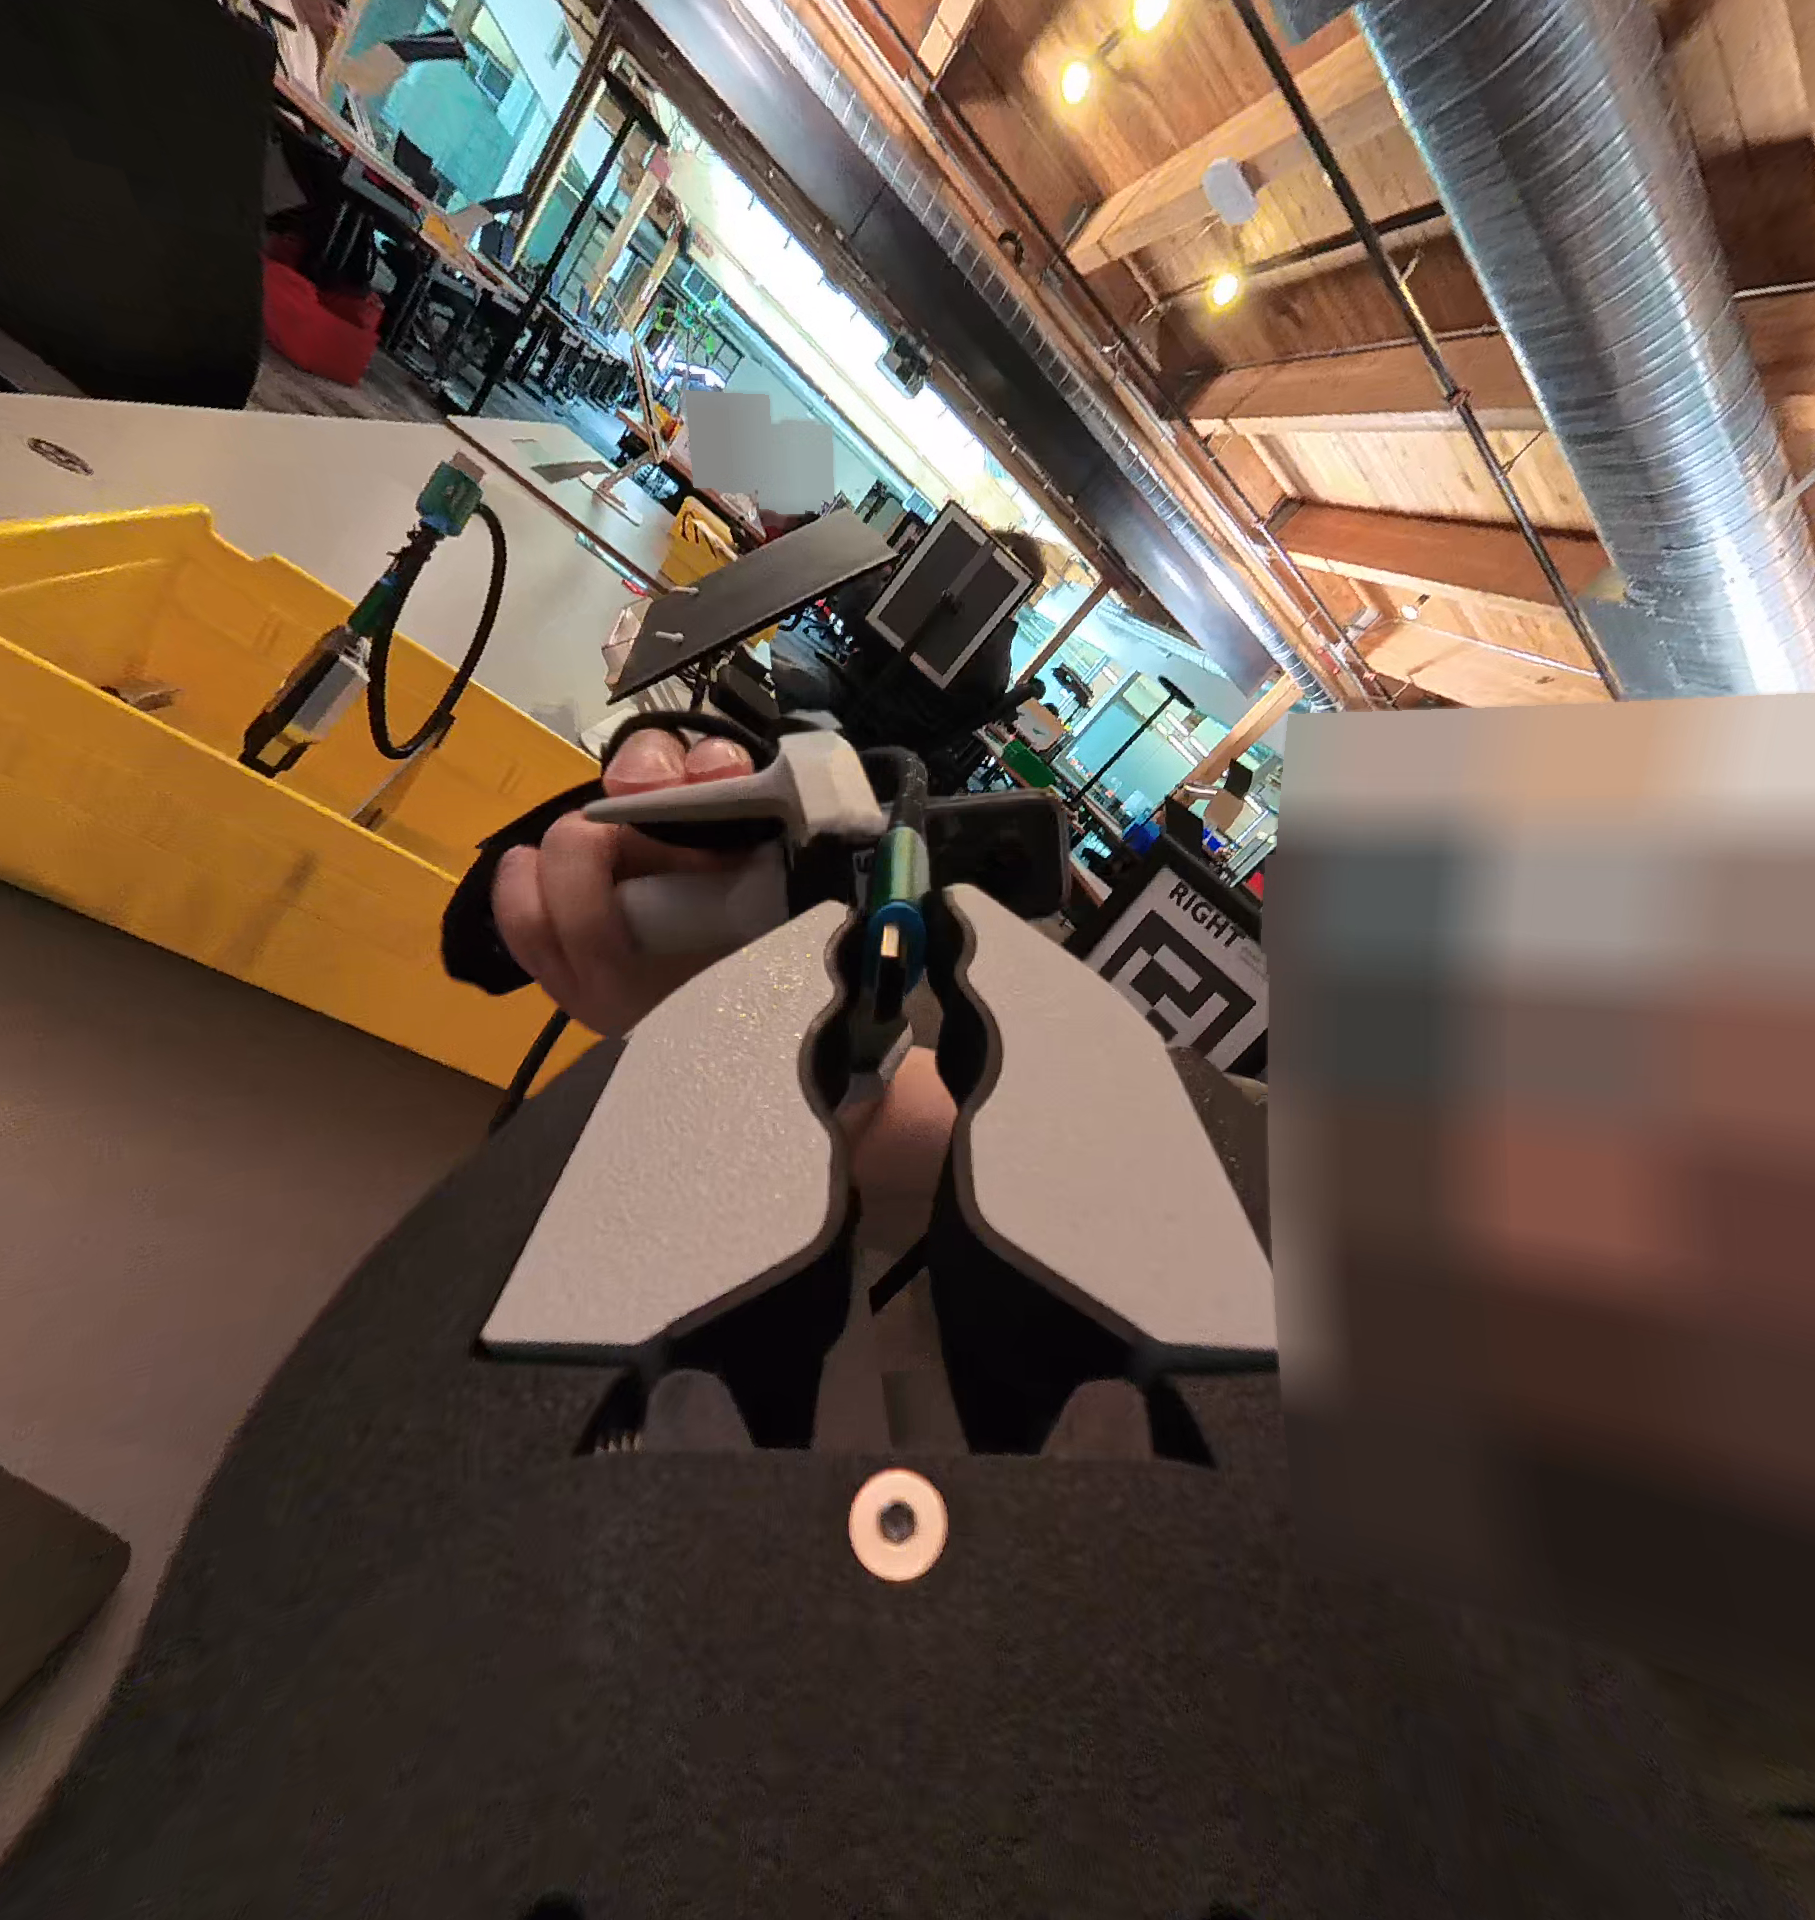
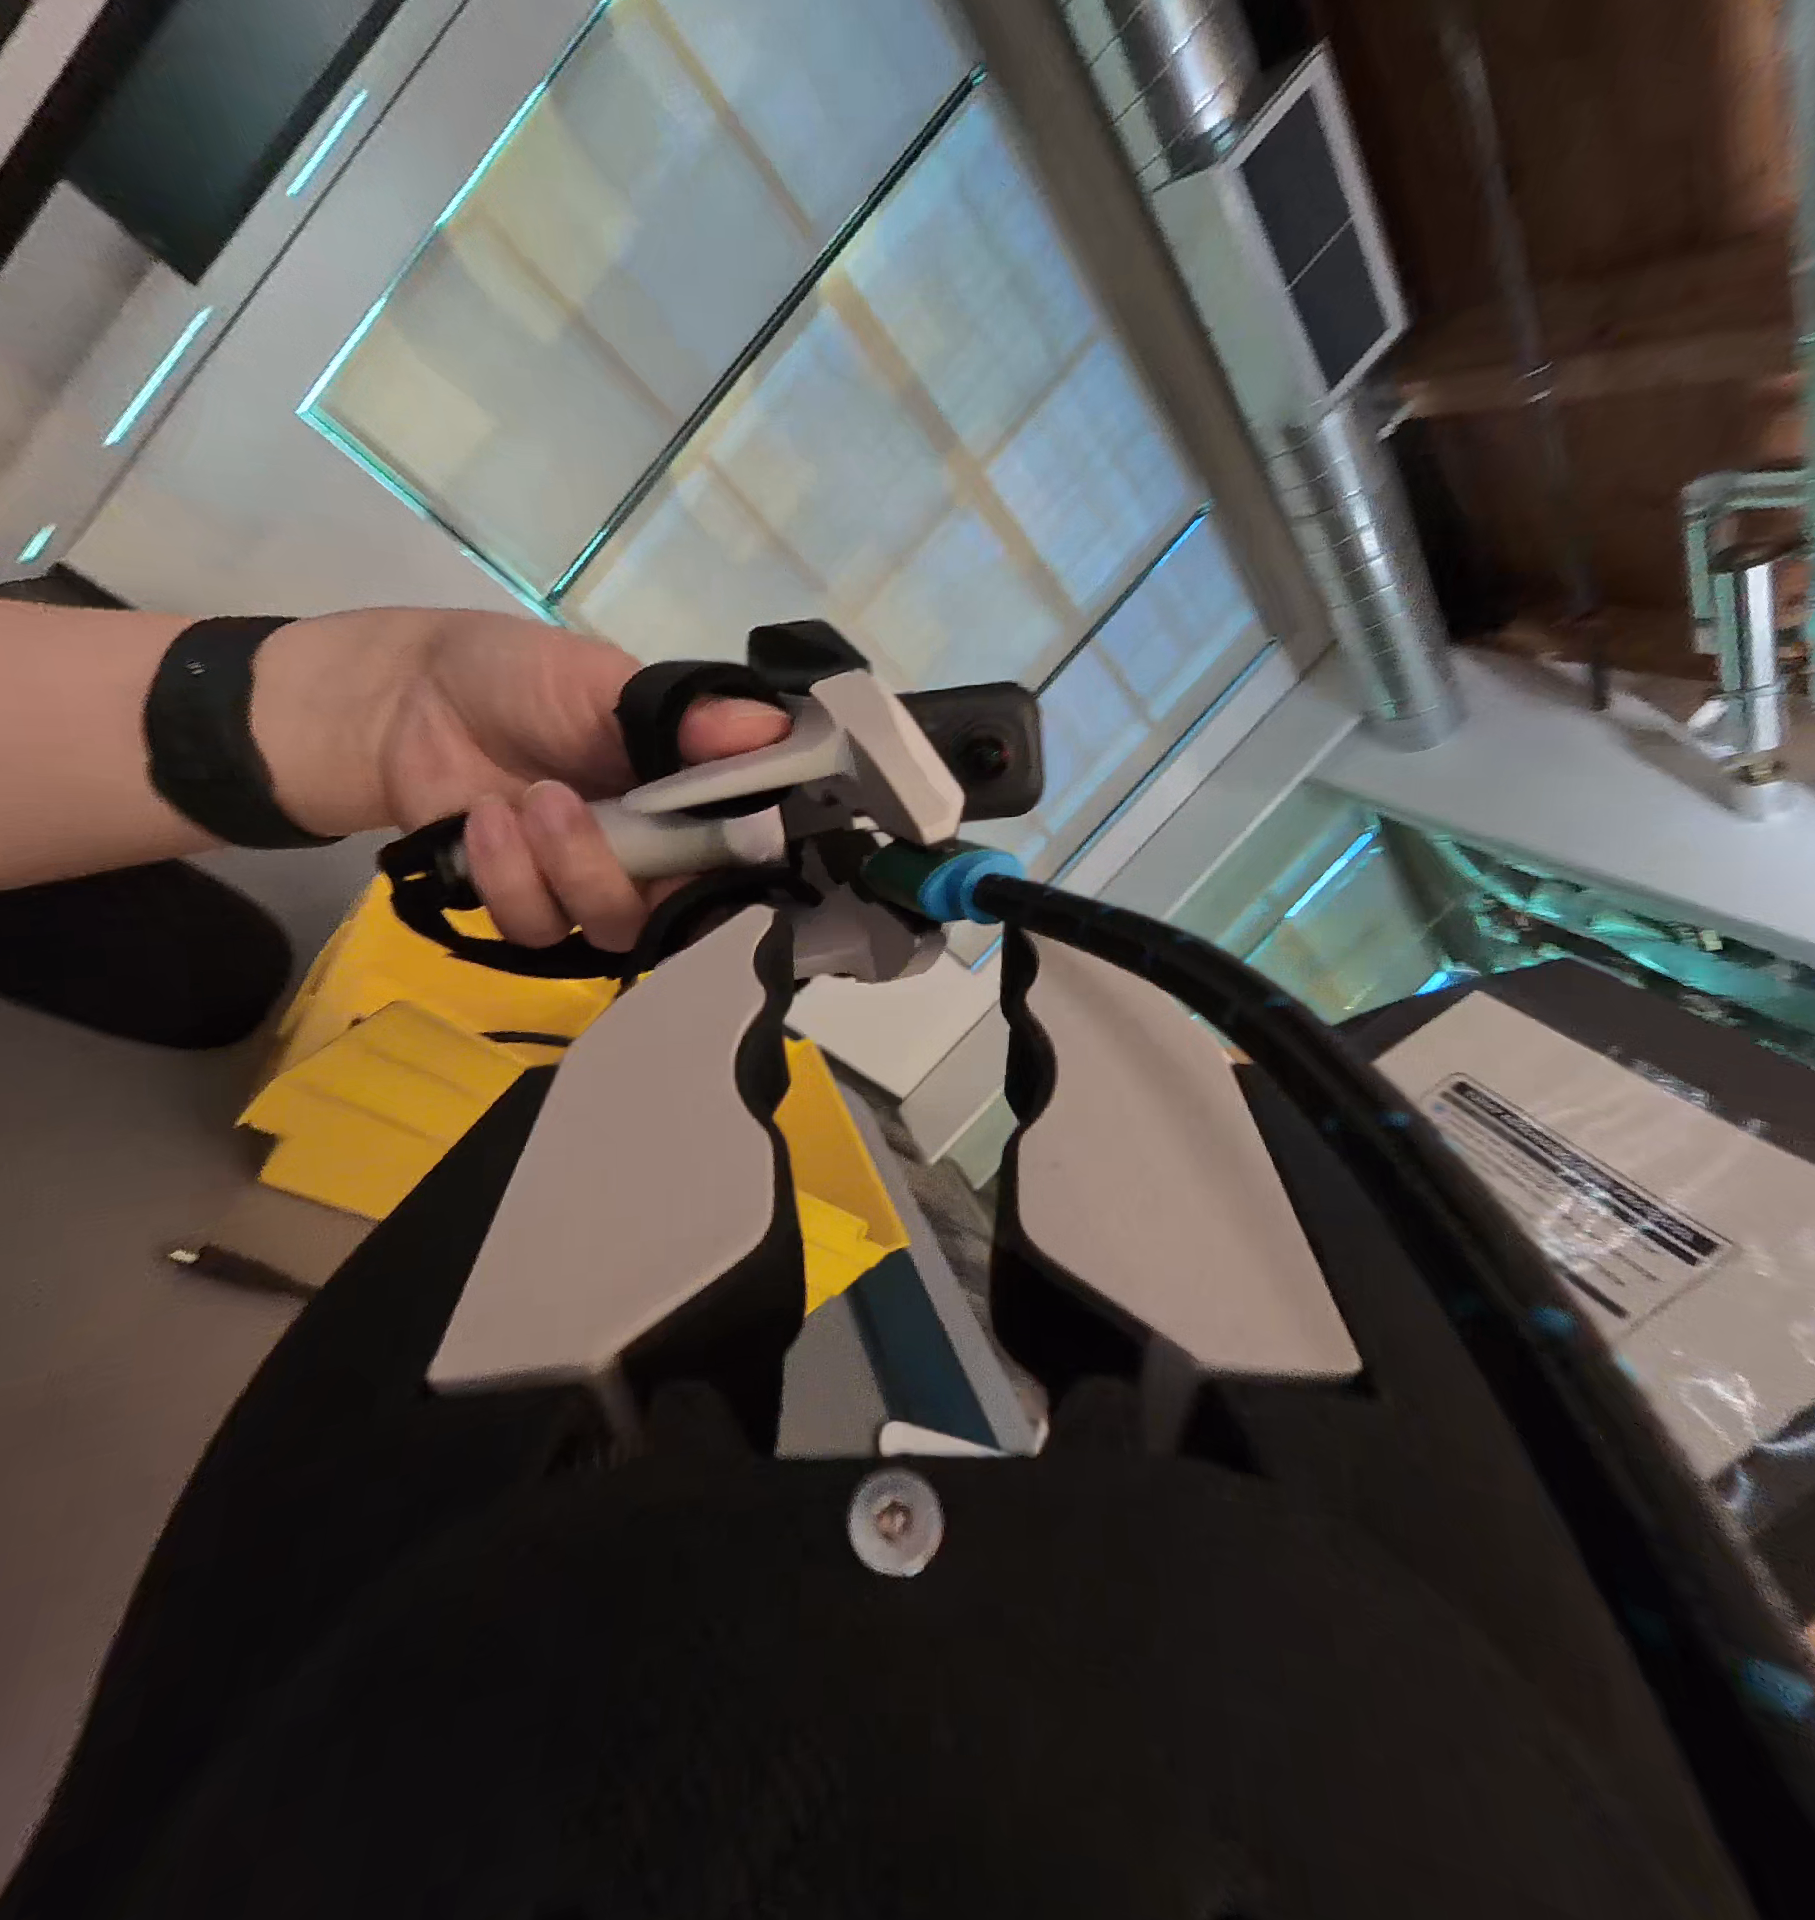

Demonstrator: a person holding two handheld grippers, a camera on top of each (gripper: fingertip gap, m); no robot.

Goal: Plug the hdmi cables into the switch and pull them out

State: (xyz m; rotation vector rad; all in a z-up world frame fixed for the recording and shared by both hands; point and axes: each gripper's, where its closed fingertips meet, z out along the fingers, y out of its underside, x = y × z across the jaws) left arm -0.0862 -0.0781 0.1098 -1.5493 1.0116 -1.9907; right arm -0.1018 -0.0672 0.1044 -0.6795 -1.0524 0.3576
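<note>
My left gripper (image 1: 895,916) is shut on a blue and green HDMI plug (image 1: 887,951), whose metal tip points back toward the camera. The right wrist view shows the same plug (image 2: 939,883) clamped there, with its black cable (image 2: 1246,1018) running off to the lower right. My right gripper (image 2: 892,940) is open and empty, facing the left one at close range. A small grey and black box (image 1: 305,691), apparently the switch, stands tilted in the yellow bin (image 1: 155,831). A green plug is in its top, with a short black cable loop (image 1: 467,634).
Both grippers are held up above a grey table (image 1: 103,1195). The yellow bin also shows in the right wrist view (image 2: 383,1101). A dark flat device (image 1: 9,1579) lies at the near left. A white labelled box (image 2: 1568,1195) sits at the right. A hand (image 1: 570,925) holds the right gripper.
</note>
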